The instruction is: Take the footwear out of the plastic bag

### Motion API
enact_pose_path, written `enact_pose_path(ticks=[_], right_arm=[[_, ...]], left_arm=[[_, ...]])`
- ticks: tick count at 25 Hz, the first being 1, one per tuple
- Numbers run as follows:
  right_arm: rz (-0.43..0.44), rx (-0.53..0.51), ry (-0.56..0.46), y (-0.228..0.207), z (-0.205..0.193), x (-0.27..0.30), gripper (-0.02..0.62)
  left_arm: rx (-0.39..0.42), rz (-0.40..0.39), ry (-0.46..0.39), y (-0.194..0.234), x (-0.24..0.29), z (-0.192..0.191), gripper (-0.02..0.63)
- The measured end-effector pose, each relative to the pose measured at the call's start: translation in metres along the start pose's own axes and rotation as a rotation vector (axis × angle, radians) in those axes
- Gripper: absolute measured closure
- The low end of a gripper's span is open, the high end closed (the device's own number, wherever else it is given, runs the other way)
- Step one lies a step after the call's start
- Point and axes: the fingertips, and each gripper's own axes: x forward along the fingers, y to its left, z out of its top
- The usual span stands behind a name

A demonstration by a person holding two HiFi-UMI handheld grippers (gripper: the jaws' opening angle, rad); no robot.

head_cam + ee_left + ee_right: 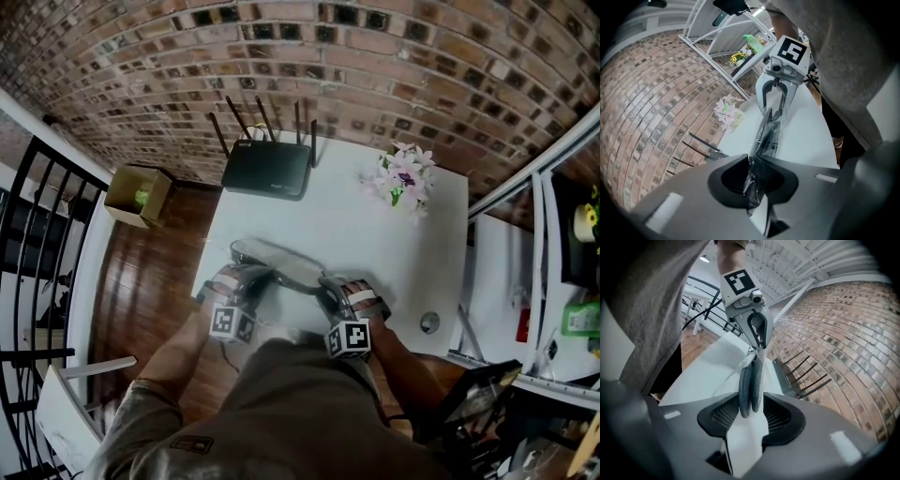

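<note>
A clear plastic bag (281, 264) with a pair of flat grey footwear (751, 385) in it lies near the front of the white table (375, 234), stretched between my two grippers. My left gripper (752, 176) is shut on one crumpled end of the bag (768, 133). The right gripper (751, 411) faces it from the other end. Its jaws stand apart, the tip of the footwear lies between the pads, and I see no pad pressing on it. In the head view the left gripper (246, 281) and right gripper (330, 286) sit close together above the person's lap.
A black router (267, 169) with several antennas stands at the table's back edge. Pink and white flowers (403, 178) are at the back right, and a small round object (429, 322) lies at the front right. A cardboard box (138, 195) sits on the wooden floor to the left.
</note>
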Motion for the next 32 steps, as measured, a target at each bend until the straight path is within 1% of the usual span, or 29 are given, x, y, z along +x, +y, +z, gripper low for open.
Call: enact_pose_path(ticks=[3,6,7,11,12,17,19,21,24,27,29,32], right_arm=[[0.005,0.019,-0.031,-0.001,0.007,0.000,0.416],[-0.011,0.004,-0.019,-0.003,0.006,0.003,0.419],[-0.018,0.004,-0.013,-0.004,0.006,0.003,0.454],[-0.039,0.037,-0.016,-0.014,0.005,-0.002,0.479],[-0.040,0.045,-0.016,-0.016,0.004,-0.003,0.480],[-0.047,0.095,-0.002,-0.026,-0.003,-0.010,0.482],[-0.039,0.089,0.004,-0.026,-0.005,-0.012,0.482],[-0.031,0.091,0.006,-0.026,-0.007,-0.014,0.483],[-0.033,0.125,0.020,-0.033,-0.013,-0.019,0.485],[-0.043,0.136,0.029,-0.040,-0.017,-0.026,0.485],[-0.040,0.123,0.026,-0.042,-0.017,-0.030,0.485],[-0.036,0.103,0.016,-0.044,-0.015,-0.034,0.485]], left_arm=[[-0.009,-0.015,-0.022,0.001,0.000,0.005,0.568],[-0.001,-0.035,-0.043,-0.002,0.001,0.012,0.569],[0.005,-0.037,-0.045,-0.003,0.002,0.012,0.569],[0.017,-0.042,-0.050,-0.003,0.002,0.013,0.563],[0.014,-0.044,-0.053,-0.003,0.002,0.013,0.554],[-0.030,-0.050,-0.066,0.000,0.000,0.011,0.434],[-0.025,-0.055,-0.069,-0.001,0.001,0.012,0.389],[-0.020,-0.068,-0.071,-0.002,0.003,0.013,0.361],[-0.023,-0.083,-0.071,0.001,0.001,0.016,0.341],[-0.025,-0.051,-0.043,0.012,-0.003,0.004,0.339],[-0.009,-0.028,-0.012,0.019,-0.002,-0.005,0.339],[0.038,-0.018,0.024,0.024,0.004,-0.011,0.342]])
